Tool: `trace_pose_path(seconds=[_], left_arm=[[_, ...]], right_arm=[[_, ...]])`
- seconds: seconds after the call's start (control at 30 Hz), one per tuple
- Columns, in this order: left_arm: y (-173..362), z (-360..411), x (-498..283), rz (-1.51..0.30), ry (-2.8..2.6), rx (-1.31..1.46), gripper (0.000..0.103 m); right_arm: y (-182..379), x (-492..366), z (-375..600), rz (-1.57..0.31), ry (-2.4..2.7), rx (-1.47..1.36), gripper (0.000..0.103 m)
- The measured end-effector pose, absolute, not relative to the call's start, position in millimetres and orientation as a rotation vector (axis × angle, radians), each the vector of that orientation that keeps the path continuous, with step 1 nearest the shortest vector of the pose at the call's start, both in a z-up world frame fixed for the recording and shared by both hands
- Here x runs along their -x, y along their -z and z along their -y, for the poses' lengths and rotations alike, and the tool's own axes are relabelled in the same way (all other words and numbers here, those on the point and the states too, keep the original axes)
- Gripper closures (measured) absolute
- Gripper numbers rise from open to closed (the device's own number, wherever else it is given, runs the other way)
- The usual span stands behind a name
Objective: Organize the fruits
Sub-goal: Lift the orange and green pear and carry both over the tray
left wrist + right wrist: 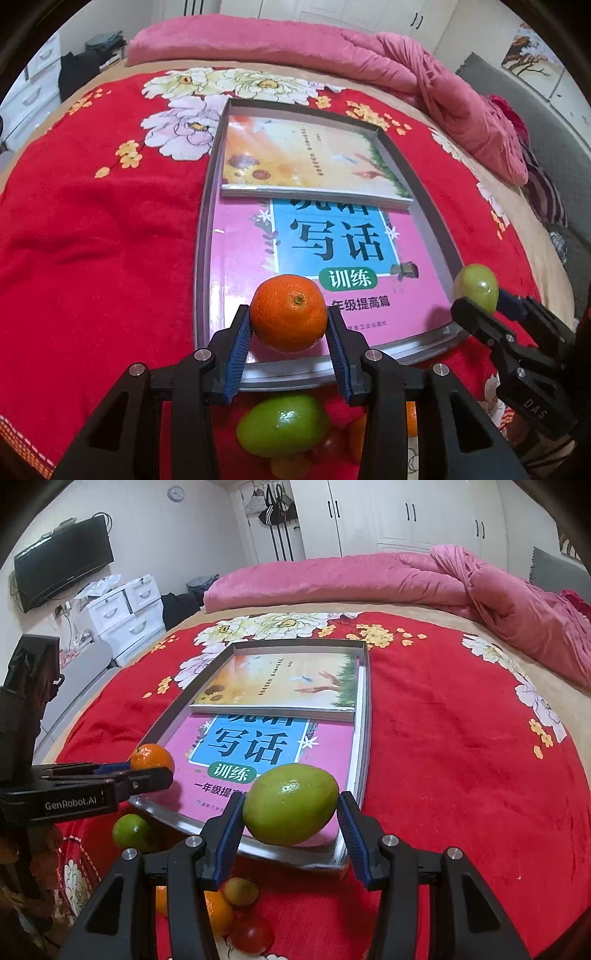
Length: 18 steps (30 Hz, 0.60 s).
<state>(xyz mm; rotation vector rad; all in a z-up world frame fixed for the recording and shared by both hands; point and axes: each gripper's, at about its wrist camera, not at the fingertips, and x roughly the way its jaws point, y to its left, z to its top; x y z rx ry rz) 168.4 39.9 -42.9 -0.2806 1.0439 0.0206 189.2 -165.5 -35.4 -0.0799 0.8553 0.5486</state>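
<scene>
Black claw arms with blue ribbed pads filled the bottom of each wrist view, both angled steeply down toward the bed. Left claw [289, 325] pinched a round orange tangerine [289, 313] between its pads, stem end facing the camera, held just above the near rim of a shallow grey rectangular tray [202, 258]. Right claw [291, 812] gripped an oval green mango-like fruit [291, 804] the same way, above the tray's near right corner; in the left view it entered from the right edge, level with the left claw and well apart from it. Inside the tray lay a pink workbook with a blue title panel [332, 240], and a thinner booklet with a flower cover [306, 158] overlapped its far end. Loose fruit sat on the red floral blanket [92, 240] below the claws: another green fruit [282, 424], a small red one [252, 935] and an orange one [218, 912].
</scene>
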Motion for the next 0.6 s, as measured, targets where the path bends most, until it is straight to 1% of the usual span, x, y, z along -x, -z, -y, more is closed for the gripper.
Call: trace_pose_path(seconds=[0.6], left_arm=[[49.9, -36.1, -170.4, -1.067, -0.026, 0.219, 0.062]], right_arm=[[47.4, -193.7, 153.7, -0.883, -0.568, 0.145, 0.052]])
